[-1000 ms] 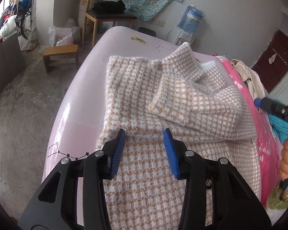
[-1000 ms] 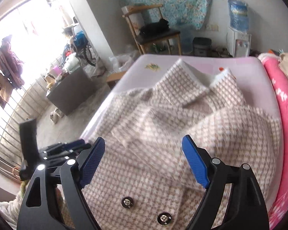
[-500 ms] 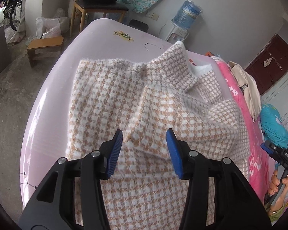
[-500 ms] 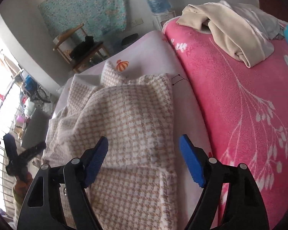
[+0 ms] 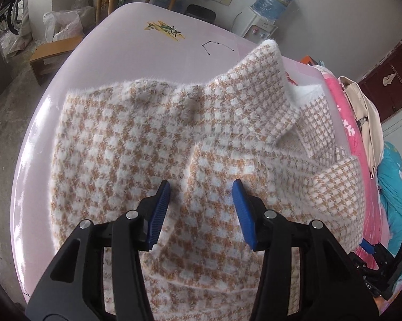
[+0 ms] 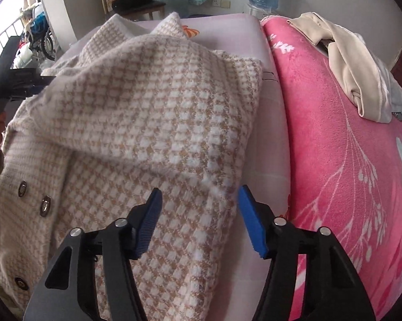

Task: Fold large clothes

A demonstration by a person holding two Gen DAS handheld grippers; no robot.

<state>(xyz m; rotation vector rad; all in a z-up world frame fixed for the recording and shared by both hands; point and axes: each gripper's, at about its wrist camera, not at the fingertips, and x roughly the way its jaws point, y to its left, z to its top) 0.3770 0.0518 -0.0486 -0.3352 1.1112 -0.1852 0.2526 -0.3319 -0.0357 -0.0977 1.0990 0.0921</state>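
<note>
Across the pale pink bed point(image 5: 115, 61) lay the checked coat point(image 5: 126, 133), sleeves seemingly folded in; left gripper point(image 5: 201, 208) and right gripper point(image 6: 199, 215), which had just been closing, both gaped half-wide and empty over cloth, poised to pinch its sides

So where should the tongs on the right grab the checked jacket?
Probably the fluffy side edge of the checked jacket, just ahead of the right tongs. Come from above on the pink blanket side: that edge lies free on the pale sheet, folded thick enough to pinch.

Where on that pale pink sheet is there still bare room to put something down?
Free: the pale pink sheet beyond the checked coat's collar, around the little plane print, plus a narrow strip between coat and pink blanket. Crowded: the middle, under the coat, and the blanket's far corner under beige clothes.
</note>
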